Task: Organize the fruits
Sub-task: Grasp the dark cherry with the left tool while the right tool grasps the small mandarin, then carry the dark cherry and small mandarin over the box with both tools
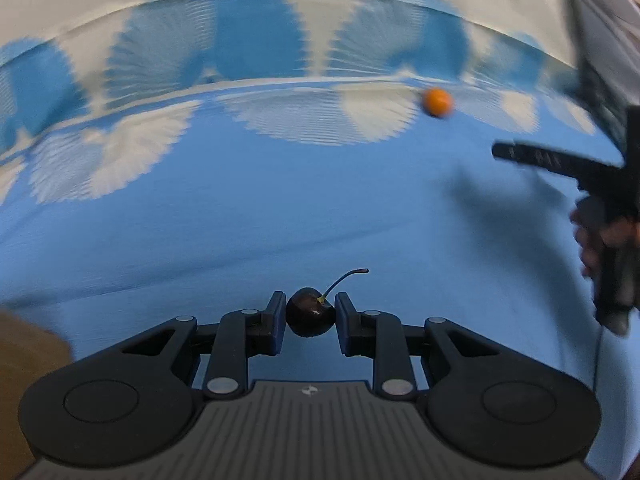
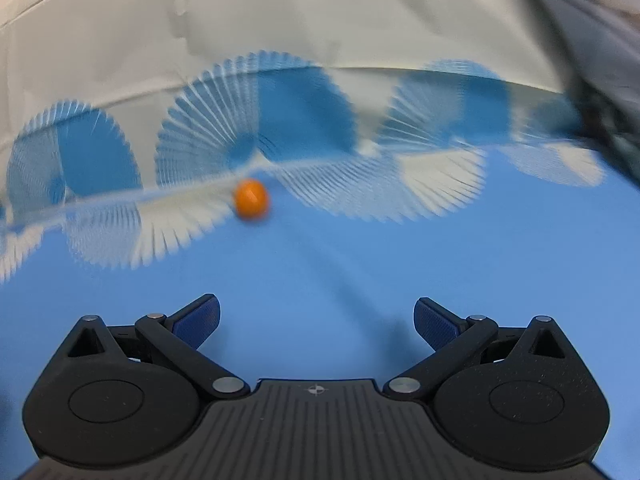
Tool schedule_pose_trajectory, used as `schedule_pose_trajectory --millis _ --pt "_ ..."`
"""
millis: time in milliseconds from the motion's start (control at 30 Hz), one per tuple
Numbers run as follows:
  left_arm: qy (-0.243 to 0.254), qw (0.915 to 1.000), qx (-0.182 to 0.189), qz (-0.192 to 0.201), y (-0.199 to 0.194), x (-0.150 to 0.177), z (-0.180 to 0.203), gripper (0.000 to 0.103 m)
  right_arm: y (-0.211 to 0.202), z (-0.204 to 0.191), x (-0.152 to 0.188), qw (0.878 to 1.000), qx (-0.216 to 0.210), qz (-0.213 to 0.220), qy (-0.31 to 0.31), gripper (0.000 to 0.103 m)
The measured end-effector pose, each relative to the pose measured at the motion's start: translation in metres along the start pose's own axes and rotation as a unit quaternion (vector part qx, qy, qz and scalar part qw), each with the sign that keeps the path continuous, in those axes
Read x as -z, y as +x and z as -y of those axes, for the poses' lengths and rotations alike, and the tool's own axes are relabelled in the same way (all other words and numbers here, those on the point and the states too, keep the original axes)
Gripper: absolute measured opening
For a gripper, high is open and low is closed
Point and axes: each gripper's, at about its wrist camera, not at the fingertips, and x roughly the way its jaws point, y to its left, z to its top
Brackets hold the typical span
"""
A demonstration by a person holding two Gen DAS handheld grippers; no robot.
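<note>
While the left hand-held gripper [image 1: 310, 316] pinched a dark cherry [image 1: 310, 314] between its blue pads, the stem curling up toward one o'clock, the fruit hung clear above the blue counter [image 1: 280, 208]. Farther out in that view, at about one o'clock, a small orange fruit [image 1: 438, 102] lay on the counter near the patterned blue-and-white backdrop [image 1: 248, 40], and at three o'clock the right hand-held gripper [image 1: 520, 156] reached in, a hand [image 1: 592, 236] wrapped around its grip. From the right wrist view, the right hand-held gripper [image 2: 316, 320] stood wide with nothing between its pads; the orange fruit [image 2: 251, 199] sat ahead at eleven o'clock, well apart from it. No bowl, tray or sorting place showed in either view. By my judgement the work was midway: one fruit was picked up but not yet placed, and the orange one remained to be collected.
</note>
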Motion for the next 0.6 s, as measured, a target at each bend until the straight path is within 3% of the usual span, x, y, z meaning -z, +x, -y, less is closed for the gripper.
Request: schedule_pose_trajectory --millis 100,233,267,300,367,467,600 --pt "-0.026 0.9994 -0.021 -0.005 0.006 -0.011 -0.021 0.029 0.046 -0.019 -0.021 1.0 -0.002 -0.006 0.009 0.102" --pt "-0.04 0.9988 -0.029 -0.004 0.01 -0.024 -0.04 0.029 0.095 -0.042 -0.033 0.998 0.045 -0.006 -0.048 0.1" --pt "-0.044 0.9987 -0.027 -0.004 0.01 -0.025 -0.044 0.029 0.103 -0.045 -0.034 0.997 0.051 -0.004 -0.059 0.09" --pt "-0.047 0.9985 -0.026 -0.002 0.01 -0.027 -0.046 0.029 0.105 -0.047 -0.034 0.997 0.049 -0.001 -0.067 0.069" --pt "-0.05 0.9984 -0.025 0.0 0.008 -0.028 -0.049 0.029 0.099 -0.053 -0.035 0.996 0.032 0.005 -0.084 0.035" --pt "-0.058 0.998 -0.023 0.005 -0.006 -0.026 -0.05 0.029 0.067 -0.055 -0.028 0.995 0.027 0.013 -0.098 0.036" --pt "-0.058 0.9981 -0.011 0.02 -0.05 -0.02 -0.049 0.029 -0.014 -0.051 -0.023 0.996 0.003 0.033 -0.078 0.036"
